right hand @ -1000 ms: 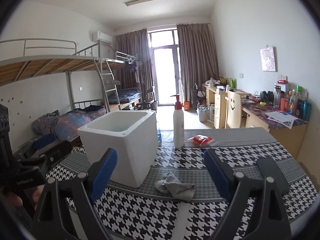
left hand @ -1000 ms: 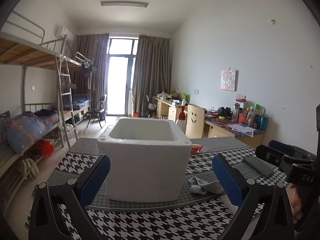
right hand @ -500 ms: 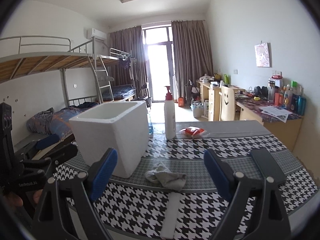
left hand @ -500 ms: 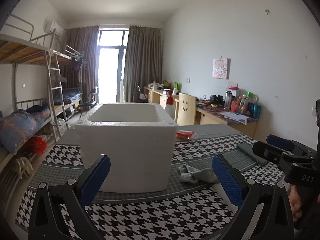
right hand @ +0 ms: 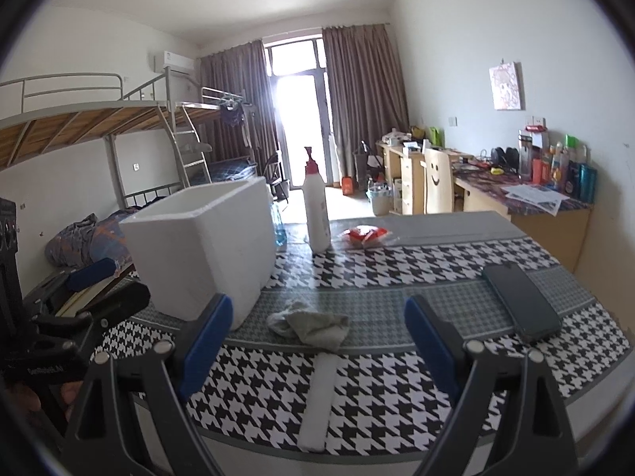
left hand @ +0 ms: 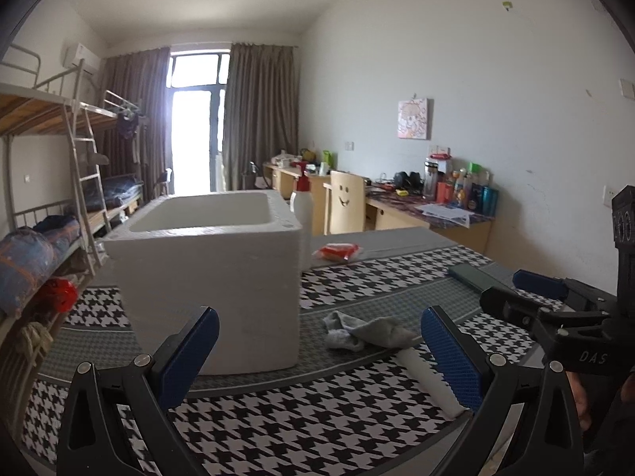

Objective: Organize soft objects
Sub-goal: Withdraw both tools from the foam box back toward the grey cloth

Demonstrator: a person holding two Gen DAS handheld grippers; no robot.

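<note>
Daylight glare from balcony door [left hand: 190,142], soft shadows, fisheye bending, dark corners

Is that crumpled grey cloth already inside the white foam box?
No, the grey cloth lies crumpled on the houndstooth tablecloth, outside the white foam box and beside its near corner.
</note>
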